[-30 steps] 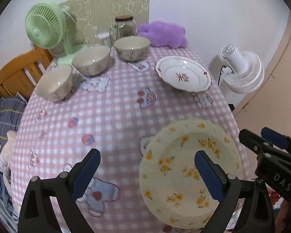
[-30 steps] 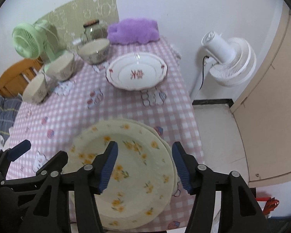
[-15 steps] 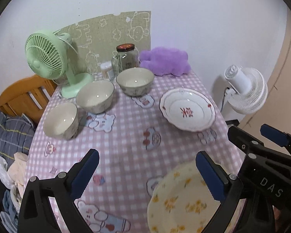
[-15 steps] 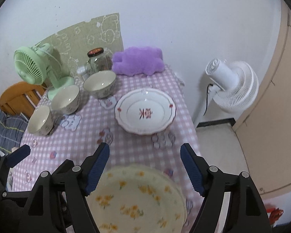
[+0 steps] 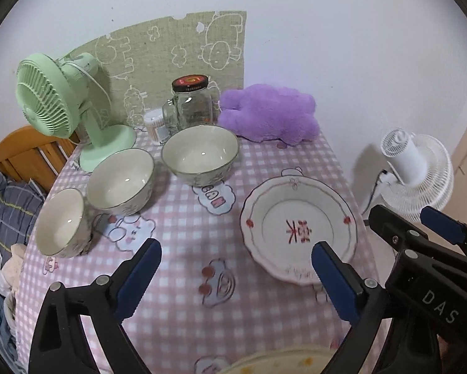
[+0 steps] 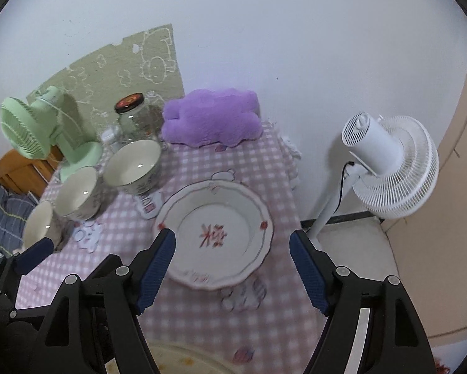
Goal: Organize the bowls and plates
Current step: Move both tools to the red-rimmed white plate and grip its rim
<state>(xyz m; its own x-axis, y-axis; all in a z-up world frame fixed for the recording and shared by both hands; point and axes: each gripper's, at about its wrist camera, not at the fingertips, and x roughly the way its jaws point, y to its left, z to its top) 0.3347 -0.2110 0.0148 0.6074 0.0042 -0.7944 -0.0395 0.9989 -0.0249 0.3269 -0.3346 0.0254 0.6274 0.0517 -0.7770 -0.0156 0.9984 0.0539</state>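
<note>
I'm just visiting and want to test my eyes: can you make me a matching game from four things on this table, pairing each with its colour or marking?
Things:
1. desk fan
2. plush toy
3. plate
4. glass jar

Descriptions:
A. red character in the middle
B. purple
C. black and red lid
D. pale green

Pairs: 1-D, 2-B, 3-A, 4-C

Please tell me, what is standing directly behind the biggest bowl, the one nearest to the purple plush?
Behind the biggest bowl stand a glass jar with a dark lid and a small cotton swab container. The bowl's rim hides the jar's base.
</note>
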